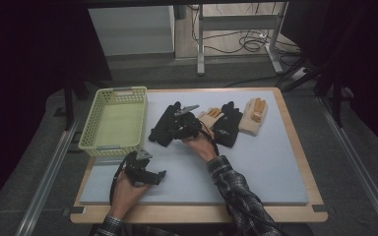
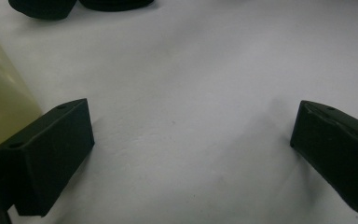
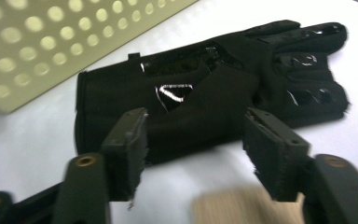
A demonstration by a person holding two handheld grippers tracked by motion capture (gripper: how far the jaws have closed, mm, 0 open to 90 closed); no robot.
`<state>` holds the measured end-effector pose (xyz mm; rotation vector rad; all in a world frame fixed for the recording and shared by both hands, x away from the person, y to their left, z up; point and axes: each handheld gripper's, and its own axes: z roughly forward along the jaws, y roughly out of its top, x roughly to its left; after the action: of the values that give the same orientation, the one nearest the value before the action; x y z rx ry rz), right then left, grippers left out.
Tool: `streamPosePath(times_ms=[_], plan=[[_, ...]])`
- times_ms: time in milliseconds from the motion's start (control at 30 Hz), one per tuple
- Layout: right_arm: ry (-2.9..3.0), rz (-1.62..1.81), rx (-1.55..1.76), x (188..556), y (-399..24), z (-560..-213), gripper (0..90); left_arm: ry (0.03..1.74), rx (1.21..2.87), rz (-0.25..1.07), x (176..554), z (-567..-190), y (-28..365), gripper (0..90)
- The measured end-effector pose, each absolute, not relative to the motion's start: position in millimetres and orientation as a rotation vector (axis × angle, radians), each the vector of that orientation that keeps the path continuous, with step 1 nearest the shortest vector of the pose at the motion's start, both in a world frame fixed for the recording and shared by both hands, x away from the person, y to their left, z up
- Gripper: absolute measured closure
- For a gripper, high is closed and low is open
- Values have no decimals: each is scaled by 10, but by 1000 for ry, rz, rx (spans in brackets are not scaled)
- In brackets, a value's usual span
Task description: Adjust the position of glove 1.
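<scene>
On the pale foam mat (image 1: 256, 167) in the high view, the right gripper (image 1: 179, 129) sits at the leftmost black glove (image 1: 163, 125), which lies just beside the yellow-green basket (image 1: 114, 123); a second black glove (image 1: 228, 124) and two tan gloves (image 1: 254, 116) lie to its right. The left gripper (image 1: 145, 174) rests near the mat's front edge, well apart from the gloves. The mat covers a wooden table (image 1: 197, 214); beyond it stand a dim floor, metal desk legs and loose cables. In the left gripper view, the jaws stand spread wide over bare mat with nothing between them. In the right gripper view, the jaws are spread and straddle the glove's (image 3: 205, 98) cuff edge, with pads not yet pressing on it. The step in hand appears to be the approach for a pick. The next move likely calls for lowering, closing on the cuff, then carrying the glove to the basket.
</scene>
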<state>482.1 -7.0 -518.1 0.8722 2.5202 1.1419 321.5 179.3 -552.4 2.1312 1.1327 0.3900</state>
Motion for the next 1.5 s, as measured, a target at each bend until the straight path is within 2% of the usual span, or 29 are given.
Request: streamPosePath(times_ms=[133,200,267,333,367,400,433,467,500,600,1033,1300,1367,1433,1467,1500], plan=[[2520,1098,891,4895,74,-5285,288,1133,2131,390,3215,-5524,1793,0],[2535,1064,887,4923,108,-5334,290,1133,2131,390,3216,-5524,1793,0],[2543,1071,907,4932,112,-5335,332,1133,2132,390,3216,-5524,1792,0],[2567,1080,896,4930,106,-5322,473,1133,2132,390,3216,-5524,1792,0],[2567,1080,896,4930,106,-5322,473,1133,2132,390,3216,-5524,1792,0],[2589,1109,888,4923,104,-5330,565,1133,2132,390,3216,-5524,1792,0],[2617,1162,890,4910,92,-5346,720,1134,2132,390,3216,-5525,1791,0],[2632,1188,898,4910,84,-5352,761,1134,2132,390,3216,-5525,1791,0],[2632,1188,898,4910,84,-5352,761,1134,2132,390,3216,-5525,1791,0],[2635,1189,893,4904,80,-5335,873,1134,2132,389,3216,-5525,1791,0],[2590,1145,799,4808,55,-5180,884,1128,2143,390,3217,-5521,1799,0],[2624,1074,708,4578,-107,-4874,872,1127,2145,391,3218,-5521,1800,0],[2619,1074,739,4585,-184,-4859,814,1126,2145,392,3218,-5520,1801,0],[2602,1107,794,4642,-234,-4874,627,1126,2146,391,3218,-5520,1801,0],[2602,1107,794,4642,-234,-4874,627,1126,2146,391,3218,-5520,1801,0],[2553,1134,838,4717,-247,-4927,514,1128,2143,390,3217,-5520,1799,0]])
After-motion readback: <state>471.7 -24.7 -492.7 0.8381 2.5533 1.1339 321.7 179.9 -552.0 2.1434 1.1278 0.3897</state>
